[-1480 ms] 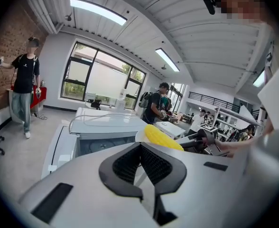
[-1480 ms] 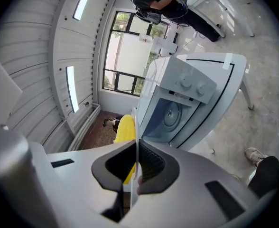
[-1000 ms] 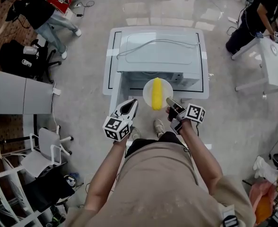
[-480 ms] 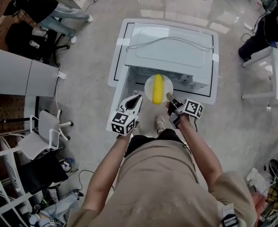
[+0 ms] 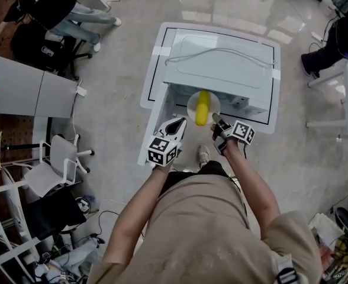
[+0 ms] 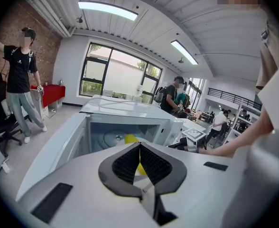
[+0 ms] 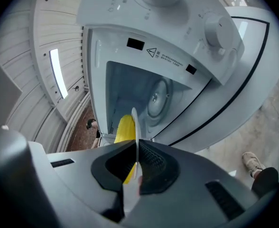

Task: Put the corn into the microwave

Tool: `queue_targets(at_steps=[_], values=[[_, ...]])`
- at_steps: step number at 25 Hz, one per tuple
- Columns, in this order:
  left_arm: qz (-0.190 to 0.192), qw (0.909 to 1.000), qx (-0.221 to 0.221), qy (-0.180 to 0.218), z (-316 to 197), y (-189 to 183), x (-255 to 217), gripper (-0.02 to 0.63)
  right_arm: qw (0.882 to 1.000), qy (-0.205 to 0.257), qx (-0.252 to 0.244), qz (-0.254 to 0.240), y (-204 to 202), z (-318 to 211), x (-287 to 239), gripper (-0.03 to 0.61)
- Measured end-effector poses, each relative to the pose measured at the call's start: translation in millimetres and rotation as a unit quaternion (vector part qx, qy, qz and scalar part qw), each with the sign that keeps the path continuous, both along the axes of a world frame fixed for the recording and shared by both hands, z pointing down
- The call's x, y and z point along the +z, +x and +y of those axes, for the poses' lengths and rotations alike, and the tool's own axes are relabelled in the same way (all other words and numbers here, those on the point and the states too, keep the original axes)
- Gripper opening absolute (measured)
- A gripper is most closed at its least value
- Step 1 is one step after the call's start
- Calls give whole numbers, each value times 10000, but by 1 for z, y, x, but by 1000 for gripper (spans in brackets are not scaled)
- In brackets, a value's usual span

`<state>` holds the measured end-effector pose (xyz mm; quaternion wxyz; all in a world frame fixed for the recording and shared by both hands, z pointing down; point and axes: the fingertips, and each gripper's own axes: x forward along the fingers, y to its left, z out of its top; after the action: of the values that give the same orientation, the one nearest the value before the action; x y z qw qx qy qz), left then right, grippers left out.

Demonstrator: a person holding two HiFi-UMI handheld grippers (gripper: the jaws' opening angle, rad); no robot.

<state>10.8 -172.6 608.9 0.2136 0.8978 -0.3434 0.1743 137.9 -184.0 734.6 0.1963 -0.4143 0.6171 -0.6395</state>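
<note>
A yellow corn cob point(image 5: 202, 107) lies on a small white plate point(image 5: 192, 107). My right gripper point(image 5: 216, 122) is shut on the plate's near rim and holds it level at the mouth of the white microwave point(image 5: 221, 64). In the right gripper view the plate point(image 7: 135, 127) shows edge-on between the jaws, with the corn point(image 7: 125, 129) beside it and the open cavity point(image 7: 144, 94) with its turntable behind. My left gripper point(image 5: 175, 125) is shut and empty, just left of the plate. In the left gripper view the corn point(image 6: 130, 138) shows in front of the cavity.
The microwave door point(image 5: 157, 123) stands open to the left, beside my left gripper. A cable point(image 5: 221, 51) lies across the microwave's top. The microwave sits on a low white table point(image 5: 152, 70). People, chairs point(image 5: 55, 164) and grey tables point(image 5: 20, 93) stand around it.
Both grippers have sunk and moved forward toward the microwave. The plate with the corn has gone from in front of the oven to its opening. Neither gripper's jaws have changed.
</note>
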Motion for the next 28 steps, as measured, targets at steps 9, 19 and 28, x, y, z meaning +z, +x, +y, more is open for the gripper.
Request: queue_targets(at_steps=[9,19,28], values=[[-129,9993,337,-98,-3,13,6,5,9992,-128,369,-10,-1,-22,19,17],[-179,9995,229,-115,-12,3,2,5,9963,-188,823,-130,1,-49,40,17],[-232,9994,229,-125,-13,3,0,5,9909,-234,1311,-176,13,-71,59,17]])
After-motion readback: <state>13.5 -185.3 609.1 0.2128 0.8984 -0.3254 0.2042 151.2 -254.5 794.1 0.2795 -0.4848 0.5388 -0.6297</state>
